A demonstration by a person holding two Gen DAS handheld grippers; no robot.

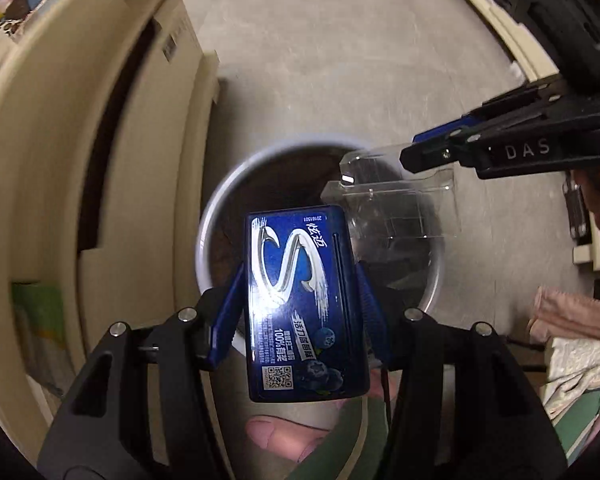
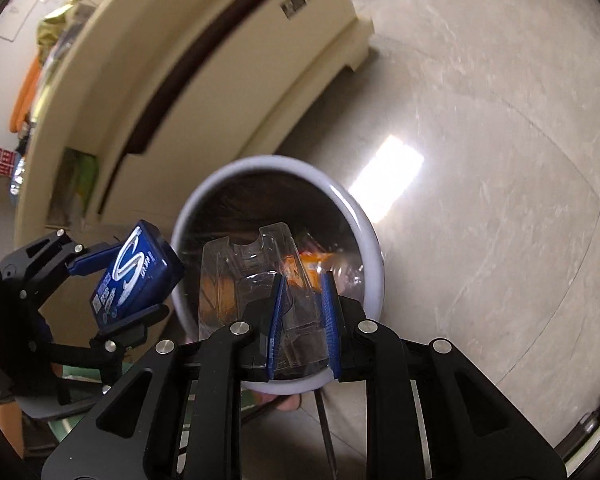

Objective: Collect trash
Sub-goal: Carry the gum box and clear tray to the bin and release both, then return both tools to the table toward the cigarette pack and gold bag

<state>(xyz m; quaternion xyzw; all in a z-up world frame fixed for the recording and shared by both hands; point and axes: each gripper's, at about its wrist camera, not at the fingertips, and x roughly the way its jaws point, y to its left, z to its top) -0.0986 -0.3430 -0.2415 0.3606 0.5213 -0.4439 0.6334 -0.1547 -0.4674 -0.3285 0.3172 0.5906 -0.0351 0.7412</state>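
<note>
Left tongs (image 1: 300,308) clamp blue gum box (image 1: 306,304), long axis pointing 12 o'clock, far end over bin (image 1: 216,216) rim. Right tongs (image 2: 302,320) pinch clear plastic tray (image 2: 256,272) directly above bin (image 2: 364,224) mouth; right nearer centre, likely drops first.

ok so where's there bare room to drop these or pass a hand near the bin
Bare grey floor lies open beyond and to the right of the white-rimmed bin. The left side is crowded: the beige cabinet stands close by. Over the bin's mouth, the left tongs hold a blue gum box and the right tongs a clear plastic tray.
</note>
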